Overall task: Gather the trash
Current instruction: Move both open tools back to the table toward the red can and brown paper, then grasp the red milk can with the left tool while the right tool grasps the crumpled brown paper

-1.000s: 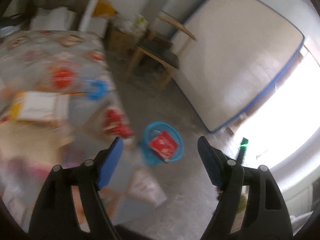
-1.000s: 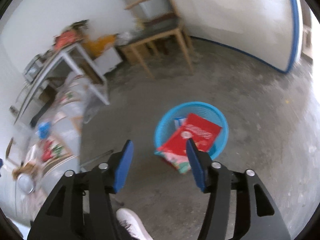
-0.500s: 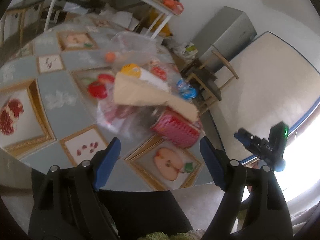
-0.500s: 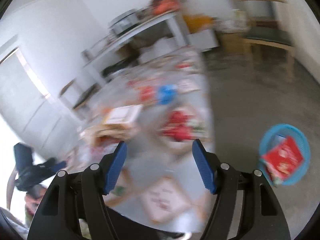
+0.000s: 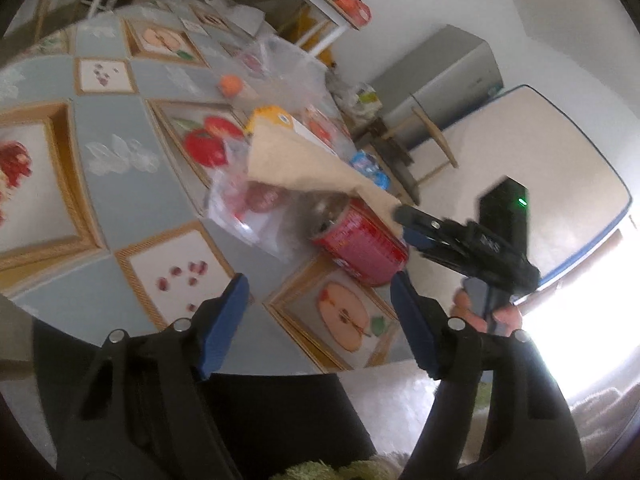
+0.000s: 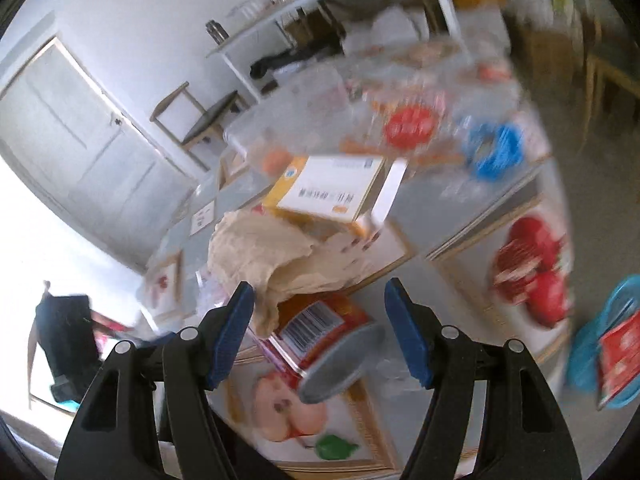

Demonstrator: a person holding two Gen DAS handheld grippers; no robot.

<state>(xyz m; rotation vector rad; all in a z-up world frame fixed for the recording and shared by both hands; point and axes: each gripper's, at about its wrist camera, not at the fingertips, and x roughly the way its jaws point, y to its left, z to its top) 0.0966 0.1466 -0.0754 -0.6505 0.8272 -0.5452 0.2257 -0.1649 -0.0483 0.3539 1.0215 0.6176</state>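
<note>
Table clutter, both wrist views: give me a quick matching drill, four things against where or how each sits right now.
Things:
1. red can
2. tan paper
3. blue basket
4. white box

Places:
A. on the floor, holding a red packet
B. draped over the can's far end
C. on its side on the tablecloth, between the right gripper's open fingers
D. behind the paper, label up

Pairs: 1-C, 2-B, 3-A, 4-D
</note>
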